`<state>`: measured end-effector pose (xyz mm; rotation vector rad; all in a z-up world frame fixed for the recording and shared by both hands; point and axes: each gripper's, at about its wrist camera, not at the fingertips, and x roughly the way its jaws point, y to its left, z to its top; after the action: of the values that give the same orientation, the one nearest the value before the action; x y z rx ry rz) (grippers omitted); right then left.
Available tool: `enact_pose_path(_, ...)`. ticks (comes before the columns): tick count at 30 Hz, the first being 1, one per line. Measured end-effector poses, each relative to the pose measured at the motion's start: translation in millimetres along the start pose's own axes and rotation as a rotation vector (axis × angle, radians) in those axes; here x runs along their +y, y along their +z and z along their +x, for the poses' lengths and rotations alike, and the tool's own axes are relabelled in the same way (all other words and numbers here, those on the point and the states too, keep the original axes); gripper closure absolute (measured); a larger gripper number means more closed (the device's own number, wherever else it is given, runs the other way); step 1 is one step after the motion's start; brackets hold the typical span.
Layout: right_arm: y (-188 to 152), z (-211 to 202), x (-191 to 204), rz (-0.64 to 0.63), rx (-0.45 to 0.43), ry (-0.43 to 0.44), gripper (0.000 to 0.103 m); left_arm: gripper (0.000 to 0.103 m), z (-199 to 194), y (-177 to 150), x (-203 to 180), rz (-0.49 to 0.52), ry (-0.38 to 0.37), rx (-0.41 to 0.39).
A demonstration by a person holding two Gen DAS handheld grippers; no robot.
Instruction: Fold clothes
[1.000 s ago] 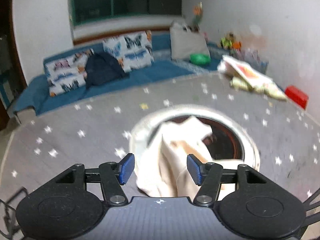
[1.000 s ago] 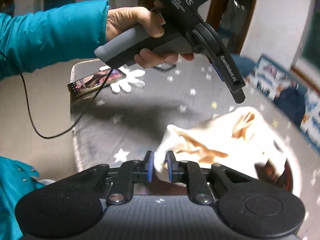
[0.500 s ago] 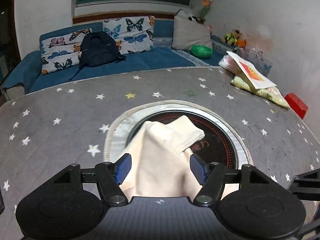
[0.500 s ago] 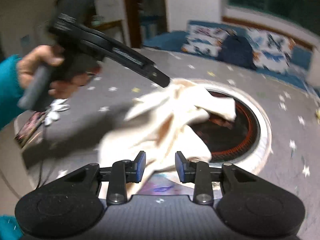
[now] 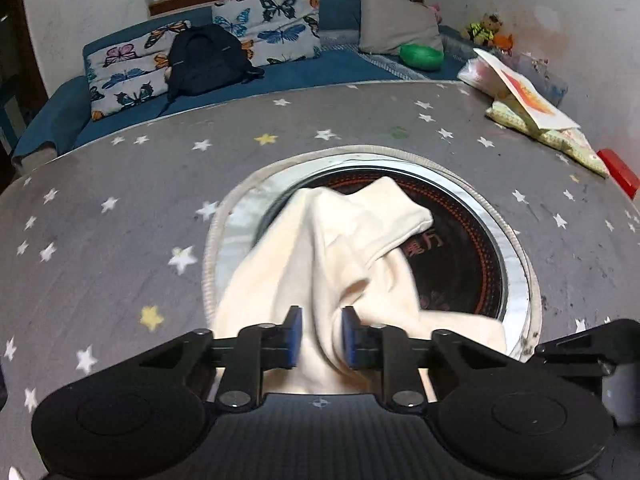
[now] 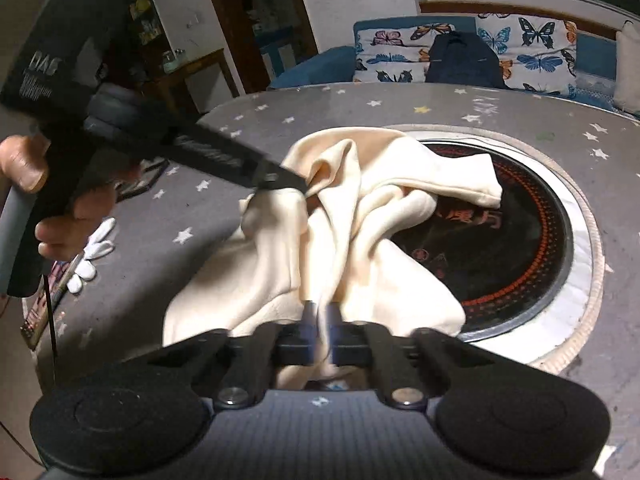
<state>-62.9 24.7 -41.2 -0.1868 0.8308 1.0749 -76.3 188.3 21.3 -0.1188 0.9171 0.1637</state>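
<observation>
Behind our round table (image 5: 100, 248), with its grey star-printed cover, a blue sofa (image 5: 328, 68) runs along the wall, carrying butterfly-print cushions (image 5: 272, 28), a dark backpack (image 5: 204, 58) and a green object (image 5: 421, 56). At the table's centre sits a black round hotplate (image 5: 472, 256) with orange markings, ringed by a pale rim, and we take it as our landmark.

Our cream garment (image 5: 320, 272) lies bunched partly over the near-left part of the hotplate and spills off its rim onto the grey cover toward us. One folded flap reaches out over the black surface.

We hold the left tongs (image 5: 319, 338) over the near edge of the hotplate. Their blue pads (image 5: 294, 338) stand partly closed around a raised fold of the garment, with cloth filling the gap; whether they are already pinching it we cannot tell. In the right wrist view the tip of the left tongs (image 6: 298, 188) touches a high ridge of cloth just left of the hotplate, and our left hand (image 6: 52, 208) grips the handle.

Our right tongs (image 6: 319, 326) are closed tight on a bunched fold at the garment's near edge, on our side of the hotplate.

Well left of the hotplate, near the table's edge, lie a phone (image 6: 44, 304) and a white glove (image 6: 94, 254).
</observation>
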Motion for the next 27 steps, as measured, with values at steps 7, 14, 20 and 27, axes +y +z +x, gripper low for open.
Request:
enact_pose_path(7, 6.5, -44.8, 4.8, -0.026, -0.125, -0.054, 0.102, 0.092, -38.8, -28.8, 35.1, -0.042, 0.025, -0.033)
enact_pose_path(14, 10.8, -120.2, 5.1, -0.094, -0.231, -0.157, 0.102, 0.094, -75.9, -76.7, 53.0, -0.036, 0.052, -0.003)
enact_pose_path(20, -11.9, -136.8, 14.5, -0.233, -0.052, -0.29, 0.097, 0.091, -87.8, -102.9, 56.0, -0.006, 0.038, 0.032)
enact_pose_path(27, 2.9, -121.8, 14.7, -0.28, -0.078, -0.288, 0.068, 0.072, -74.0, -70.7, 39.3, -0.017, -0.028, -0.003)
